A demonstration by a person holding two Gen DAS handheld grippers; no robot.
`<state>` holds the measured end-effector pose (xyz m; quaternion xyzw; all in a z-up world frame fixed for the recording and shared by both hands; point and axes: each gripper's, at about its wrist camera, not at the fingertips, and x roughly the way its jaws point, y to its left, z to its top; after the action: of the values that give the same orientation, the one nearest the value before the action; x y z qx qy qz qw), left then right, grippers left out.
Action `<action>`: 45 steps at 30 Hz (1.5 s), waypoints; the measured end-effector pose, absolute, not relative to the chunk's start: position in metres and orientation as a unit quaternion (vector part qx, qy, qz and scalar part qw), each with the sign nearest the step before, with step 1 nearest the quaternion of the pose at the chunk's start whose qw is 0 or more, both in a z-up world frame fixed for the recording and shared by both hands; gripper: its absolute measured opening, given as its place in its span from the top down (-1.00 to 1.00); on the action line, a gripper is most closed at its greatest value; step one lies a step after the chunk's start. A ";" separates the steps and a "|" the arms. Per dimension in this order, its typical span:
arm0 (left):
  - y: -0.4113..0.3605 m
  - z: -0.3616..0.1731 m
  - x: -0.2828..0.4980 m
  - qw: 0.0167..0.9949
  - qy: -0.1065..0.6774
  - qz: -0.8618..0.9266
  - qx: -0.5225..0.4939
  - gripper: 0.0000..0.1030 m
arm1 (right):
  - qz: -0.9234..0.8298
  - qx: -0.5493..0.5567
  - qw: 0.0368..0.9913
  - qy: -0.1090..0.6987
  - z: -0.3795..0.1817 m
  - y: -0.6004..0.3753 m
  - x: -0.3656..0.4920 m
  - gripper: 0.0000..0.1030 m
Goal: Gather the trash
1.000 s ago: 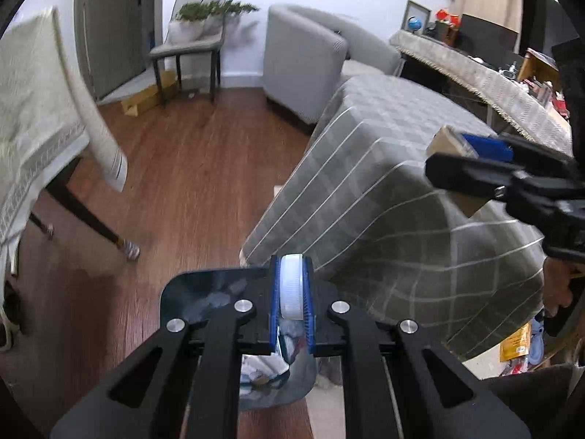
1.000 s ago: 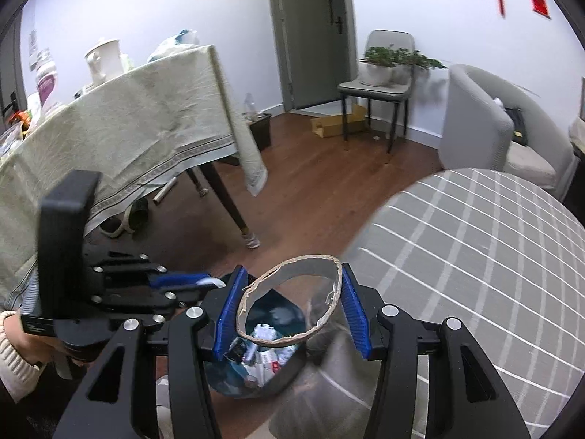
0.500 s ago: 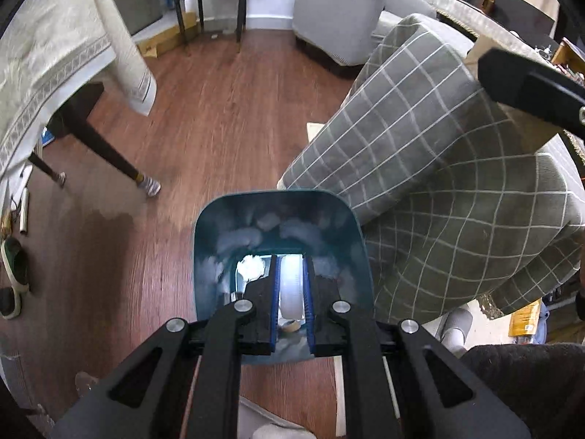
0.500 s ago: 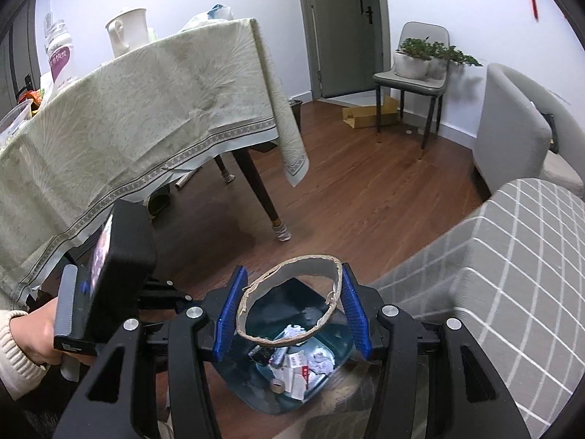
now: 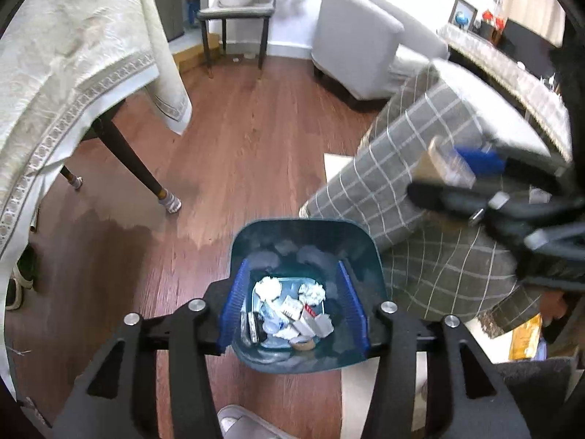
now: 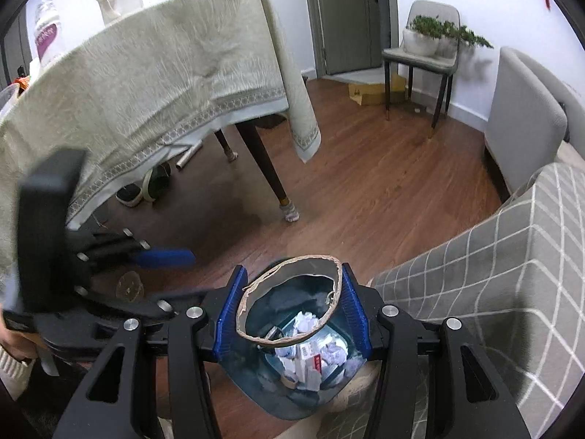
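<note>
A dark blue trash bin stands on the wood floor, holding crumpled paper and small packets. My left gripper hangs right above the bin. Its jaws are opening, and the left wrist view shows nothing between the blue pads. My right gripper is shut on a cardboard ring just over the bin. In the right wrist view the left gripper shows at the left, with a small blurred round thing by its fingers. In the left wrist view, the right gripper and ring are blurred at right.
A cloth-covered table stands left of the bin, one sock-tipped leg close by and shoes beneath. A grey checked sofa crowds the bin's right side. An armchair and a chair with a plant stand farther back.
The left gripper moved over the bin and its jaws parted; the white roll it held is gone from between them. The right gripper came down closer to the bin with the ring.
</note>
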<state>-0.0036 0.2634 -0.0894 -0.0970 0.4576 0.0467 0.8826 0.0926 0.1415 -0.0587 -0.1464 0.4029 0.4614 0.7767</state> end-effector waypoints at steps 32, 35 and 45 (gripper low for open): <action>0.247 -0.001 -0.023 0.943 0.323 0.054 -0.067 -0.21 | 0.437 -0.170 0.766 0.440 -0.092 0.139 0.091 -0.33; 0.252 0.007 -0.024 0.946 0.304 0.063 -0.088 -0.24 | 0.440 -0.154 0.780 0.418 -0.073 0.130 0.089 -0.36; 0.243 0.032 -0.021 0.955 0.267 0.091 -0.090 -0.51 | 0.399 -0.119 0.853 0.314 -0.008 0.076 0.090 -0.57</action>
<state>-0.0208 0.2431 0.0317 -0.0903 0.2666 0.0911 0.9552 0.0895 0.0756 -0.0077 -0.1192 0.3142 0.3992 0.8531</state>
